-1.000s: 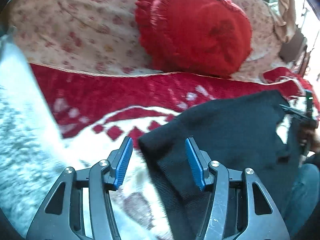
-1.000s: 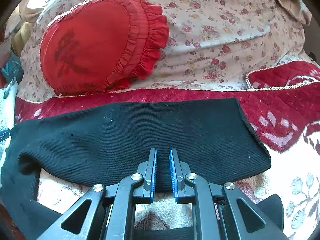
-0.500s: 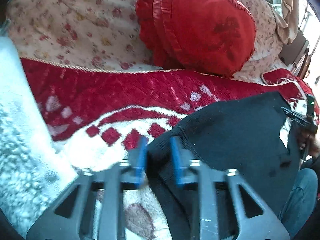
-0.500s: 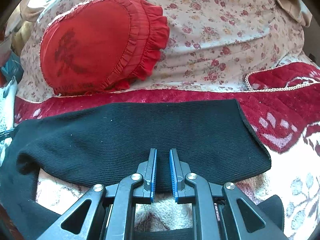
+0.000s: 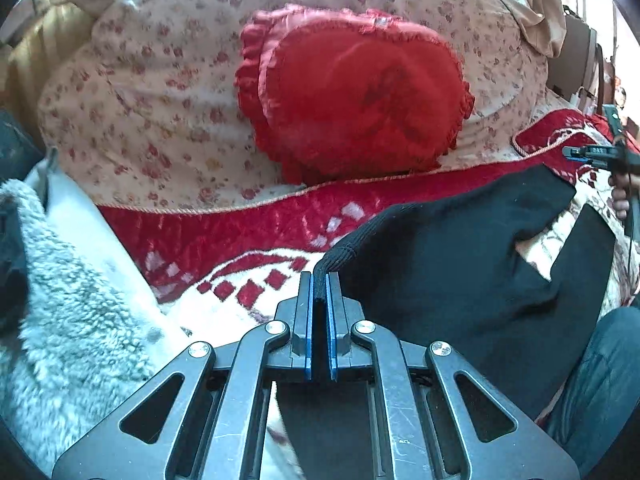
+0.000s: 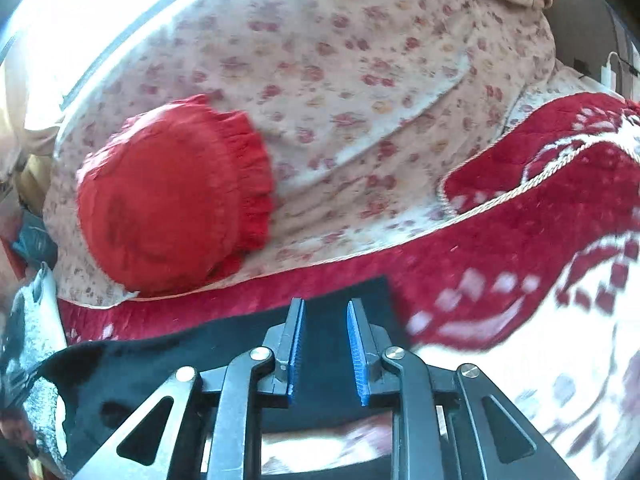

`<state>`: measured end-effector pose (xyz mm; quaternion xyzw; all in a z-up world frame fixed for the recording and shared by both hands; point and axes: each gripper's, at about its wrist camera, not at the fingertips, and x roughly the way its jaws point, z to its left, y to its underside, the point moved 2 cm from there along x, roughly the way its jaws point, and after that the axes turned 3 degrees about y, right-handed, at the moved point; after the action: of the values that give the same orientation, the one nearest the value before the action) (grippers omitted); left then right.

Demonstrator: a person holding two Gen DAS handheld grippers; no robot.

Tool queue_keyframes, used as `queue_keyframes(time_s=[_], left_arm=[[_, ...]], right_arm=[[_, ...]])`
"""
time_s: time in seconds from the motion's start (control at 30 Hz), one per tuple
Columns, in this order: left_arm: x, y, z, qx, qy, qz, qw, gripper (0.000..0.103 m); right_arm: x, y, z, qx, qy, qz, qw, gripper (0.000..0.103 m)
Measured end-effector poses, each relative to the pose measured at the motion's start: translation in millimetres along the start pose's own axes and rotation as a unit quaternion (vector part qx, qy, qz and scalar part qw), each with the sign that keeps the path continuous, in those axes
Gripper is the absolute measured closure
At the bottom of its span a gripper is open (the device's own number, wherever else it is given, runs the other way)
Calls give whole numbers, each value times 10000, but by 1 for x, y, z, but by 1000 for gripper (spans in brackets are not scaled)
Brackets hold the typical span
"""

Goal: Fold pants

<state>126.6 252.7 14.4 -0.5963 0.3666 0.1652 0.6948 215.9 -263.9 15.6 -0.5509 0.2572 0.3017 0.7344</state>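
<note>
Only in the left wrist view was the left gripper (image 5: 319,280) seen clamped on a ribbed corner of the black knit pants (image 5: 460,264), spread over the red-and-white blanket (image 5: 224,236). The right gripper (image 6: 324,312), closed a second earlier, was now parted above the pants (image 6: 240,340). A frilled red cushion (image 6: 168,208) was propped behind.

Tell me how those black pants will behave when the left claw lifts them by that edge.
Probably floppy: the black pants already sag and crease away from the left claw, which is shut on a ribbed edge. Likely light, since that narrow pinch holds the edge up. The knit looks grippy, so it should drag on the plush red blanket rather than slide.
</note>
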Motion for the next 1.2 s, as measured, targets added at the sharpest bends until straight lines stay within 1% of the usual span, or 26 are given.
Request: queue_keyframes(time_s=[0.03,0.1,0.2,0.27,0.33,0.37,0.4,0.5,0.57,0.63,0.73,0.83,0.9,0.93,0.97,1.03,1.13,1.2], left_arm=[[-4,0,-4,-55,-19,-59,10000,99],[-14,-1,-12,-226,-71,-222,9995,99],[-21,-2,-15,-593,-155,-331,9976,99],[-23,-2,-12,-910,-179,-417,9948,99],[-24,-1,-9,-1128,-162,-461,9924,99],[-24,-2,-7,-1261,-164,-490,9907,99],[-24,-2,-5,-1343,-138,-506,9895,99],[-22,0,-2,-1577,-8,-489,9863,99],[-20,1,-2,-1564,-56,-477,9865,99],[-20,1,-1,-1596,-51,-477,9860,99],[-22,2,-1,-1587,-68,-490,9861,99],[-24,1,-2,-1561,-68,-509,9864,99],[-24,2,-3,-1555,-57,-502,9865,99],[-25,2,-3,-1543,-72,-507,9867,99],[-26,2,-5,-1533,-76,-517,9868,99],[-31,4,-10,-1468,-102,-557,9875,99],[-41,9,-15,-1432,-90,-633,9876,99],[-50,16,-16,-1371,-199,-708,9878,99]], right_arm=[[5,-12,-9,29,17,154,9999,83],[16,-24,-28,212,24,456,9987,83],[32,-37,-51,536,-357,687,9956,83],[47,-36,-58,614,-513,904,9927,83],[68,-32,-59,672,-780,1251,9868,83],[76,-30,-58,676,-829,1399,9844,83],[81,-30,-57,651,-802,1438,9842,83],[88,-35,-52,522,-697,1316,9875,83],[90,-36,-52,530,-670,1300,9878,83],[93,-37,-54,516,-491,1253,9896,83],[99,-35,-55,595,-603,1387,9867,83],[104,-30,-51,437,-684,1464,9859,83],[105,-30,-47,253,-579,1433,9877,95],[102,-32,-44,199,-648,1346,9886,98],[98,-34,-44,232,-762,1303,9883,98],[84,-39,-40,140,-799,1107,9905,98],[49,-40,-35,-110,-958,783,9923,99],[27,-36,-34,-287,-1070,658,9917,99]])
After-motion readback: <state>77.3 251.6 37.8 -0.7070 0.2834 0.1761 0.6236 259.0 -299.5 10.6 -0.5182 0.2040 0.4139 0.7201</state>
